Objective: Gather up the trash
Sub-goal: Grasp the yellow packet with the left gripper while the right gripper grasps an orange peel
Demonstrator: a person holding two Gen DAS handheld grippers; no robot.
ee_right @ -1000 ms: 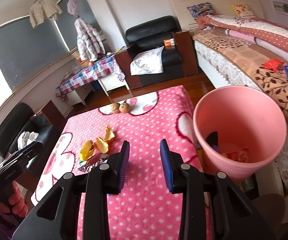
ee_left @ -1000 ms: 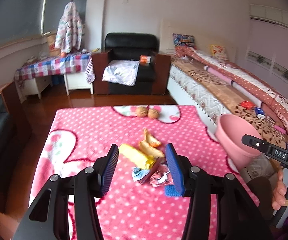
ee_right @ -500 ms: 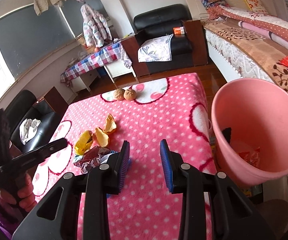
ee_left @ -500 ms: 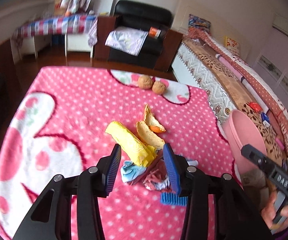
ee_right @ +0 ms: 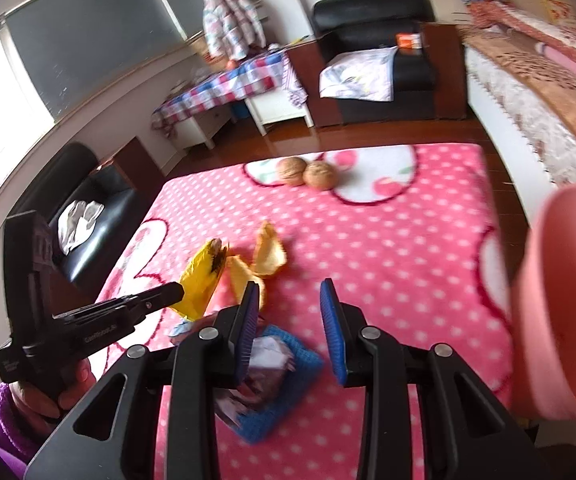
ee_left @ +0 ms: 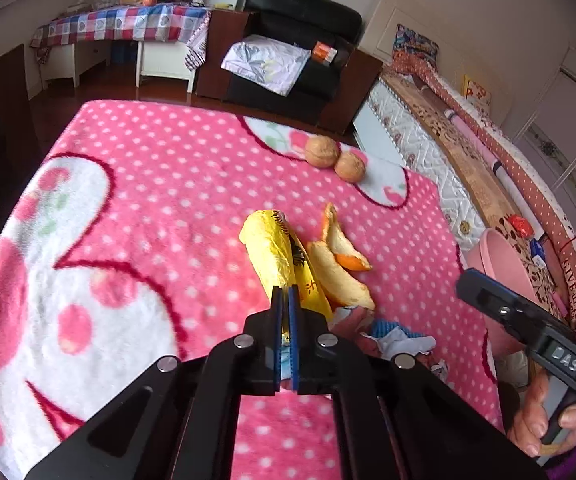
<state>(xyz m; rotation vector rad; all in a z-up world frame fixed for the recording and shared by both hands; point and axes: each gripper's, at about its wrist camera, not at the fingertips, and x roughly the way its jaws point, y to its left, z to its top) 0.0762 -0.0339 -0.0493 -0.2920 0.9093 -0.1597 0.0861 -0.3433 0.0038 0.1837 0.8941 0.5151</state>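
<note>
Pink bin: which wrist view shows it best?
The right wrist view: the pink bin fills its right edge, close but blurred, its open mouth visible. The left wrist view shows only part of its rim, behind the right gripper.

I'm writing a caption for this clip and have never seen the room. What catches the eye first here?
The bright pink polka-dot blanket fills both views, with a litter pile in its middle: a yellow wrapper beside curled orange peels, and two walnuts near the far edge. The left gripper is shut on the wrapper's near end. At the right, off the blanket's edge, stands a pink bin, large in the right wrist view.
</note>
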